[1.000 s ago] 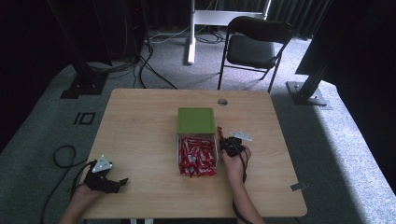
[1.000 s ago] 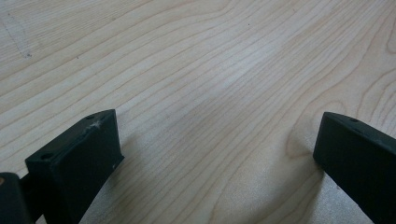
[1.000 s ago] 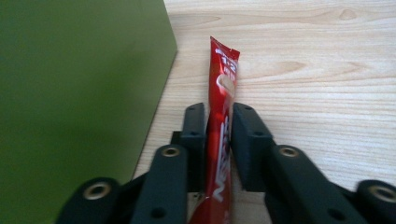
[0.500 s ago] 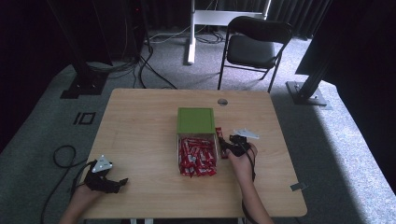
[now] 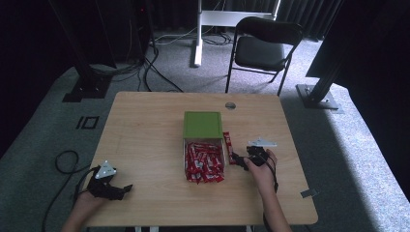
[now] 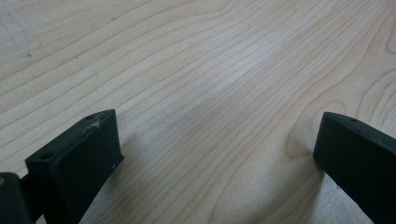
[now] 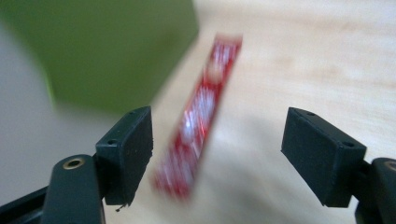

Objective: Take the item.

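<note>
Backed off from the box, right gripper [image 7: 217, 149] fingers spread around a slim, glossy red wrapped bar [image 7: 198, 121]; left gripper [image 6: 212, 154] fingers apart.

The table [image 5: 145, 125] is pale, matt wood with visible grain, the red bar wrappers [image 5: 205, 162] look glossy like foil, the green box lid [image 5: 202, 123] is matt, and the right gripper [image 7: 217, 140] jaws are matt black plastic.

Red bar [image 5: 227, 145] [image 7: 201, 116] — flat beside green box [image 5: 203, 124] [image 7: 112, 51]
</note>
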A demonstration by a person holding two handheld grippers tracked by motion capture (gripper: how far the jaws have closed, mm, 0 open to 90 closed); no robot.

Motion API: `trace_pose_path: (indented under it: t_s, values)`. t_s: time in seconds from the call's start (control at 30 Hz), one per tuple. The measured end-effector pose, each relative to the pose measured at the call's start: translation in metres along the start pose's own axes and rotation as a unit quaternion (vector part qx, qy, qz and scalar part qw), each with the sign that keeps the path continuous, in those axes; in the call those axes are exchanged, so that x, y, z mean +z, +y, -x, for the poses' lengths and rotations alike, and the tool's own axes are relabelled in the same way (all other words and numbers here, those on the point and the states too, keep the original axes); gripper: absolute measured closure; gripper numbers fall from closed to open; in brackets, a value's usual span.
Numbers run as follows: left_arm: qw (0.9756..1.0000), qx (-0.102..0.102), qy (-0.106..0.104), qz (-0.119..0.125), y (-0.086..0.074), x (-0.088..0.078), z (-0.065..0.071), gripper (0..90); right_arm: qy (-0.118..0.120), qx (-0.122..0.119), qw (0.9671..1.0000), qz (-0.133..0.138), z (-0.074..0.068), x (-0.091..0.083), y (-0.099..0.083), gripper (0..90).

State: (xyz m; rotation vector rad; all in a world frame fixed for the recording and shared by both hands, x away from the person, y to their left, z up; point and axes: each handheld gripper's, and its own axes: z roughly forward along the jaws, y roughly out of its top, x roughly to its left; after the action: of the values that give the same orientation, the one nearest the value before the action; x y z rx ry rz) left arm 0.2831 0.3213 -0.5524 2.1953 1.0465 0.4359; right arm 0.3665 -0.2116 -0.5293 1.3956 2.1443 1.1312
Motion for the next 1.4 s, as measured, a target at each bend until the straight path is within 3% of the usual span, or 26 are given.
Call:
trace_pose_path:
  t_s: [0.03, 0.2, 0.27, 0.6, 0.73, 0.87, 1.2, 1.4]
  values:
    - [1.0000, 0.000, 0.000, 0.000, 0.000, 0.000, 0.000, 1.6, -0.001, -0.013, 0.9999, -0.009, 0.001, -0.001, -0.002, 21.0]
    - [1.0000, 0.000, 0.000, 0.000, 0.000, 0.000, 0.000, 1.6, 0.010, -0.017, 0.9998, 0.008, 0.009, -0.009, -0.012, 21.4]
    - [1.0000, 0.000, 0.000, 0.000, 0.000, 0.000, 0.000, 1.6, 0.010, -0.031, 0.9994, 0.013, 0.011, -0.014, -0.014, 21.6]
    - [1.0000, 0.000, 0.000, 0.000, 0.000, 0.000, 0.000, 1.6, 0.017, -0.054, 0.9984, -0.009, 0.019, -0.030, -0.030, 21.6]
    - [1.0000, 0.000, 0.000, 0.000, 0.000, 0.000, 0.000, 1.6, 0.041, -0.072, 0.9966, -0.007, 0.024, -0.037, -0.037, 20.1]
    - [1.0000, 0.000, 0.000, 0.000, 0.000, 0.000, 0.000, 1.6, 0.043, -0.071, 0.9964, -0.016, 0.029, -0.042, -0.044, 20.2]
    - [1.0000, 0.000, 0.000, 0.000, 0.000, 0.000, 0.000, 1.6, 0.055, -0.058, 0.9968, -0.008, 0.045, -0.061, -0.059, 20.8]
    - [1.0000, 0.000, 0.000, 0.000, 0.000, 0.000, 0.000, 1.6, 0.066, -0.070, 0.9953, -0.013, 0.050, -0.070, -0.069, 20.7]
